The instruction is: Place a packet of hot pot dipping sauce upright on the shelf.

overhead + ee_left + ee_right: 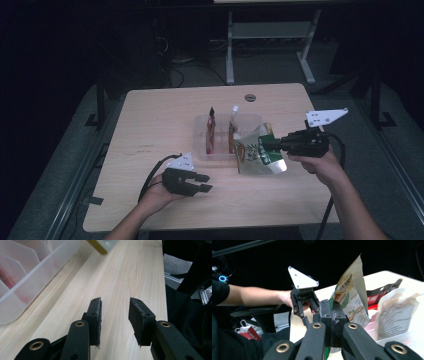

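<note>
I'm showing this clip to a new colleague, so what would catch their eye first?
Most striking is the green and white snack pouch, pinched in the shut right claw just right of the clear divided tray at the table's middle. Two more pouches stand upright in that tray. Nearer the person, the left claw rests on the table, holding nothing.

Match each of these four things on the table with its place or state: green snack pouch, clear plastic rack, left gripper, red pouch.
1 green snack pouch
2 clear plastic rack
3 left gripper
4 red pouch

a jaws apart, nothing between them
b stands upright in a slot
c clamped in the right gripper
d sits mid-table, holding pouches

Pairs: 1-c, 2-d, 3-a, 4-b
</note>
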